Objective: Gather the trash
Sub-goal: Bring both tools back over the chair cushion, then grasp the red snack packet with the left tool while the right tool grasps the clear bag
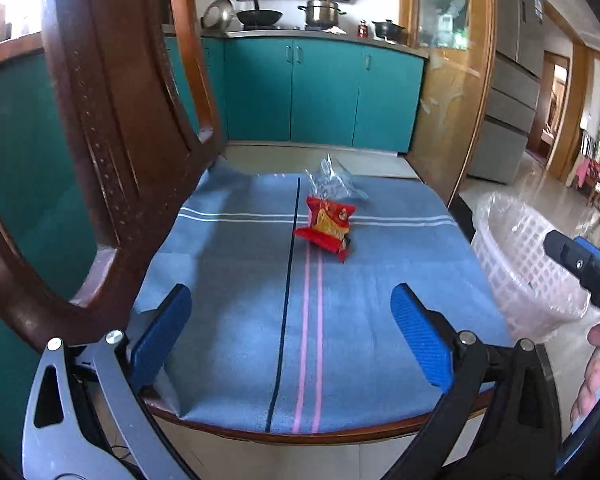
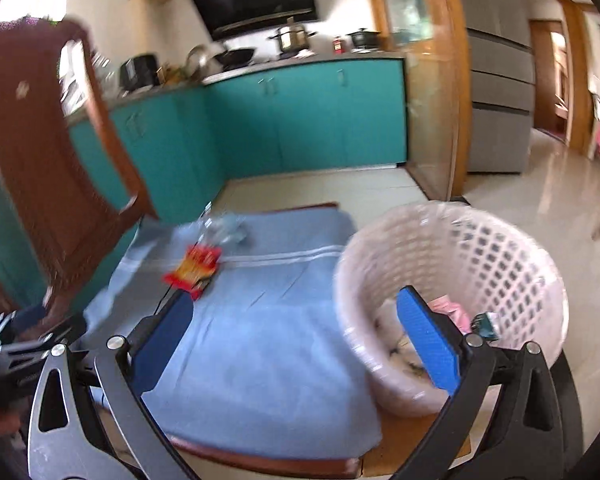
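Left hand-held gripper (image 1: 291, 334) tilted down, jaws wide

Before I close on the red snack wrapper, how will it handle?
The red snack wrapper looks crumpled and empty, so probably floppy and very light. Its glossy film may slip, and a push would likely slide it across the blue cloth.

Chair seat (image 1: 380, 430), blue towel (image 1: 228, 320), red wrapper (image 1: 329, 226), clear wrapper (image 1: 334, 182)
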A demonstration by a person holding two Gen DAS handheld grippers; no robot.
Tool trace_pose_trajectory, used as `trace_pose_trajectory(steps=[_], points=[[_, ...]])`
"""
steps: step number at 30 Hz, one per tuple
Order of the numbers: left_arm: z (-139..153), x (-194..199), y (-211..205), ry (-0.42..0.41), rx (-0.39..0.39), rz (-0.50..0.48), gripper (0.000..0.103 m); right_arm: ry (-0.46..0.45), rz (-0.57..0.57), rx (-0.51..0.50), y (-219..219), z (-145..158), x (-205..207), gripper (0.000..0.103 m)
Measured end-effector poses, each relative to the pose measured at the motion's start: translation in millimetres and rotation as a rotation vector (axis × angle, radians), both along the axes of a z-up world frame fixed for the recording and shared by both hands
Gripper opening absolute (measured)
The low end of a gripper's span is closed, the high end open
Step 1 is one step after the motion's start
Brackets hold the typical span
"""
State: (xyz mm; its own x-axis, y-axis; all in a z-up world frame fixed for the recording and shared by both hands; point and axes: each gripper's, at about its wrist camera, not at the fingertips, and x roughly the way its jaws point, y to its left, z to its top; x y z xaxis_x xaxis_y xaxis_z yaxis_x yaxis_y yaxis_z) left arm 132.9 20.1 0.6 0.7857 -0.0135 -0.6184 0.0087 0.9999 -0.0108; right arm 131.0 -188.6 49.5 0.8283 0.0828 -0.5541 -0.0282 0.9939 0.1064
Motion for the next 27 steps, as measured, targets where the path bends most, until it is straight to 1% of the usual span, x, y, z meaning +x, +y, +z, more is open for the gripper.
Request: trace_pose_trajectory(steps=[1,5,7,13,23,27], points=[[-2,2,0,0.005,0.014,0.006,0.099,0.004,0.013,-0.013,7,-3,-1,0.099],[-2,3,1,0.019,-0.027,-0.01,0.099,0.015,0.035,-0.034,23,-8,-2,0.099],[-1,1,-1,0.016,-0.028,-0.018,0.099,0.022,0.038,-0.035,25,-10,-1,0.099],[-2,1,-3,0.019,-0.038,-0.02,0.099,0.038,0.033,-0.04,23,-12,0,0.099],[-7,3,-11,0.032,-0.027,-0.033,0.099,0.045,0.024,-0.032,16,-12,0,0.099],[-13,6,-20,0.047,-0.002,-0.064,0.099,0.039,0.022,-0.021,14,-10,0,0.099]])
